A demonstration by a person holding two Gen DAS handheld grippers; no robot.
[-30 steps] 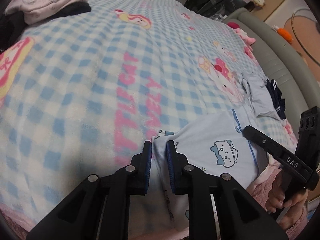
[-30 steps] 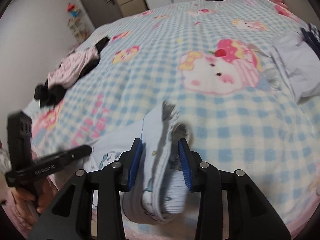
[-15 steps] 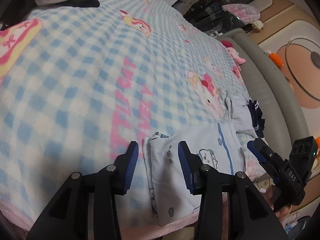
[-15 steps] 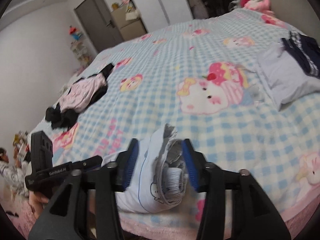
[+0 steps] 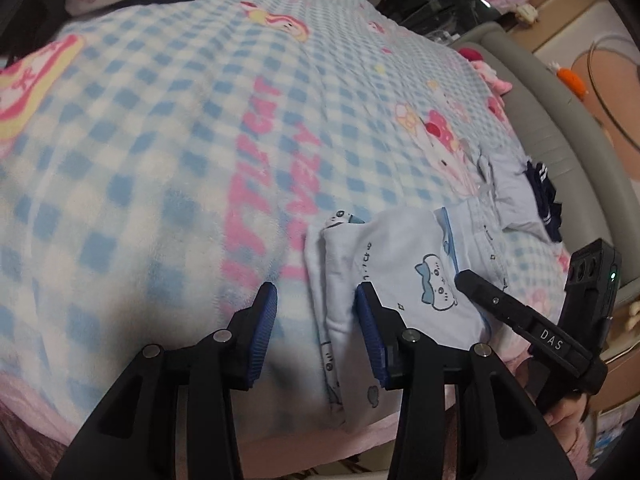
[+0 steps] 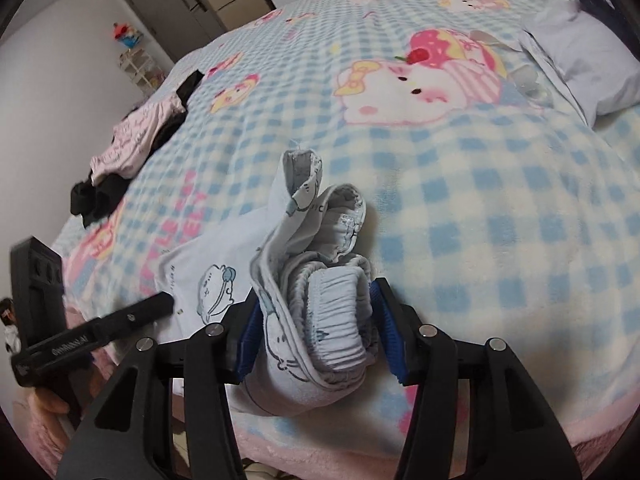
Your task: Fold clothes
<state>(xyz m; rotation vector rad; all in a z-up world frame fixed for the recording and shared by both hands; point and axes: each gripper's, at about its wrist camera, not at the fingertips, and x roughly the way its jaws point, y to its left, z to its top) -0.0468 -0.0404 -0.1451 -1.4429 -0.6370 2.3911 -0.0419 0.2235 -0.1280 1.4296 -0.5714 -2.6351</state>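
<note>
pajamas (image 5: 404, 276): light blue with little cartoon faces, lying folded at the near edge of the bed (image 5: 160, 160), right in front of both tongs.
long way: the fold runs from side to side, from the left tongs across to the right tongs, along the bed's edge.
left end: flat and thin, with its side edge between the two pads of the left tongs (image 5: 316, 316).
right end: thick and bunched. The stretchy waistband (image 6: 340, 308) is rolled up in a lump, and one loose flap (image 6: 300, 168) sticks up above it.
left tongs: apart. They have just been opening, the left pad sits over bare blanket, the right pad sits over the cloth, and neither one squeezes.
right tongs (image 6: 316, 324): apart as well and just been opening. The lump fills the gap and brushes both pads, but I think it is let go, not pinched.
nearer tongs: each one sits at its own end, so neither is far away. The right tongs are the ones at the messy end.
what the next move needs: my guess is the lump and the flap must be pressed flat, or folded over toward the left end. That push goes along the long way of the cloth.
other clothes: a grey-blue pile (image 6: 592, 64) lies far off to the right, and a pink and black pile (image 6: 132, 136) far off to the left. Both are well apart from this fold.
</note>
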